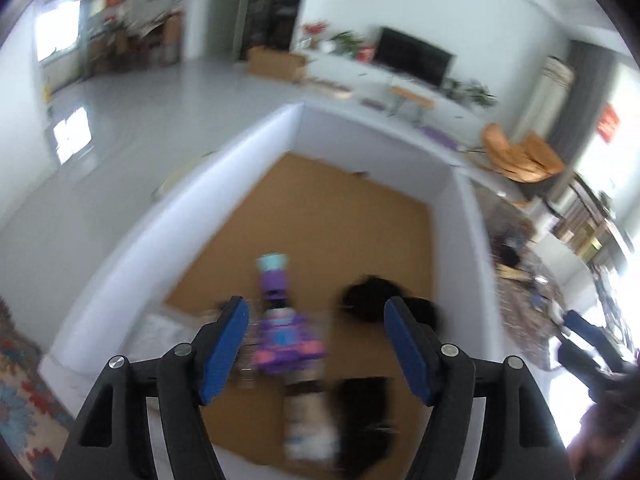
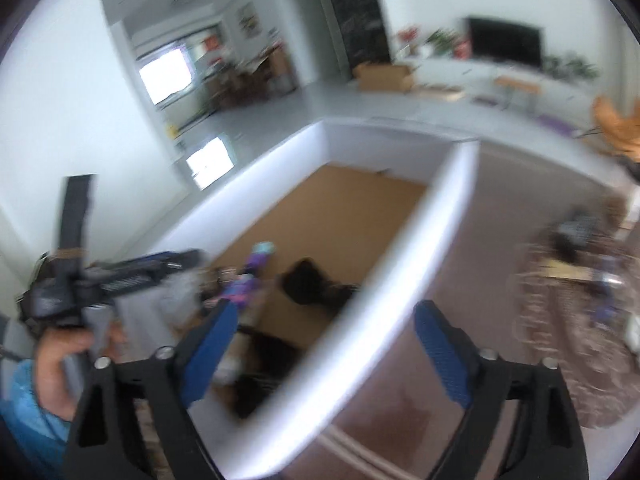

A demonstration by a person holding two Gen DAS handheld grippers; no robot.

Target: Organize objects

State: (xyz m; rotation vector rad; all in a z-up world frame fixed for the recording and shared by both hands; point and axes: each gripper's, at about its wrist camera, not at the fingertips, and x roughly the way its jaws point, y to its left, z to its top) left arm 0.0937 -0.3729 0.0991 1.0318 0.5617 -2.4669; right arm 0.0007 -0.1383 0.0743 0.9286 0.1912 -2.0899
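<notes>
A large white box (image 1: pixel 192 204) with a brown cardboard floor lies below both grippers. Inside it lie a purple and pink toy (image 1: pixel 284 336) with a teal tip, two black items (image 1: pixel 380 300), and a blurred pale item (image 1: pixel 308 420). My left gripper (image 1: pixel 316 312) is open and empty, above the toy inside the box. My right gripper (image 2: pixel 324 320) is open and empty, above the box's near right wall (image 2: pixel 392 280). The toy (image 2: pixel 248 280) and a black item (image 2: pixel 316 284) also show in the right wrist view. The left gripper (image 2: pixel 132 276) appears there, held by a hand.
A patterned rug (image 1: pixel 20 400) lies left of the box. A round cluttered table (image 2: pixel 572 320) stands to the right. A TV (image 1: pixel 412 56), a cardboard box (image 1: pixel 276 64) and an orange chair (image 1: pixel 520 156) stand across the grey floor. Both views are motion blurred.
</notes>
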